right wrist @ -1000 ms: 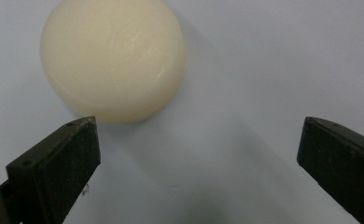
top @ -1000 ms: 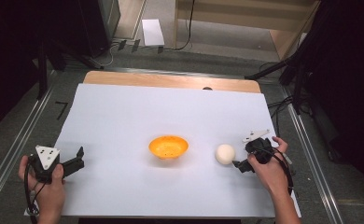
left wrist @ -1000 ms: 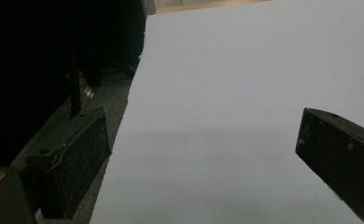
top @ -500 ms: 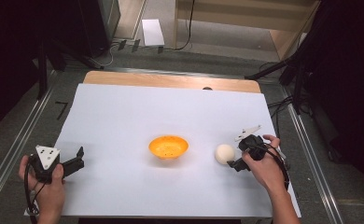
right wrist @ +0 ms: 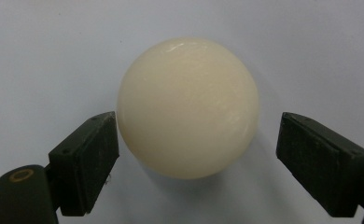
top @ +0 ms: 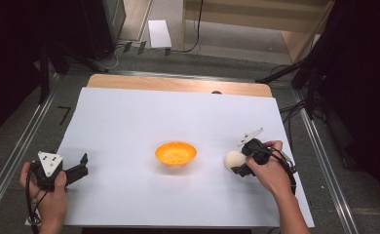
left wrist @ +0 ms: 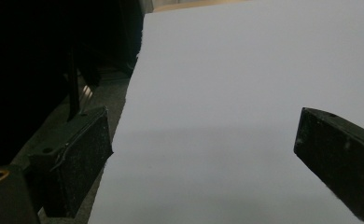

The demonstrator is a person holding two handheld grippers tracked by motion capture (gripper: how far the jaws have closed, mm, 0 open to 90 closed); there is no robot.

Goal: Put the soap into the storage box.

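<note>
Cream-coloured, a ball (right wrist: 188,107) is framed between the spread jaws of the right claw (right wrist: 199,161), whose one jaw is seen at the ball's edge while the other stands clear. White paper (top: 129,122) is spread beneath it. An orange bowl (top: 176,153) is set beyond the ball, well apart. Far off, the left claw (left wrist: 203,165) is held released, with nothing between its jaws.

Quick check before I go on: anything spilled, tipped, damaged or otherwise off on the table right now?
Nothing stands out. The orange bowl sits upright mid-sheet on the white sheet, which lies flat. The cream ball looks whole, resting between the open jaws of the right claw. The left claw is open over bare sheet.
</note>
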